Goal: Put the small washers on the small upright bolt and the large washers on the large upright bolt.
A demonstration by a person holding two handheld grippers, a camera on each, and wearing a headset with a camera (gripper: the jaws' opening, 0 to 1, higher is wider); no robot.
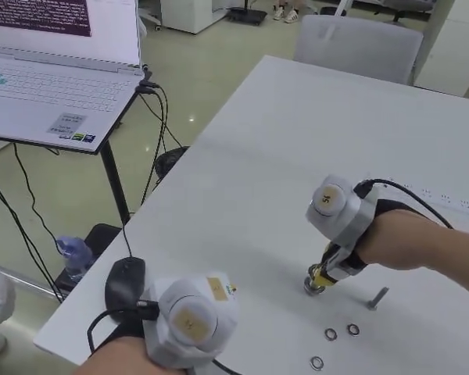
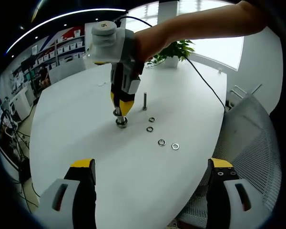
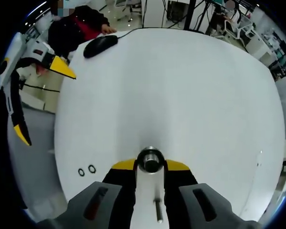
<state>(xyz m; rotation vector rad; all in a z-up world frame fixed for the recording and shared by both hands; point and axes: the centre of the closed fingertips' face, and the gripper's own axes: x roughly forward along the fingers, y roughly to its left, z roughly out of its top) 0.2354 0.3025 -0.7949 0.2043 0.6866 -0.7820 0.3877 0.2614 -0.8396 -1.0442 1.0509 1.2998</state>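
Yellow-tipped left tongs (image 2: 152,164) hang nearest, jaws wide apart and empty above the white surface (image 1: 281,156). Just beyond them four loose washers (image 2: 161,142) lie flat, apart from one another (they look alike and small, so all are probably meant for the small upright bolt (image 1: 377,298)). Farther on, the right tongs (image 1: 322,277) have their tips drawn in close on either side of the large upright bolt (image 3: 150,160); whether they pinch a washer I cannot tell. The small bolt stands bare just beside it. My guess is that a large washer is being seated; next the right tongs should part, lift clear and fetch a small washer.
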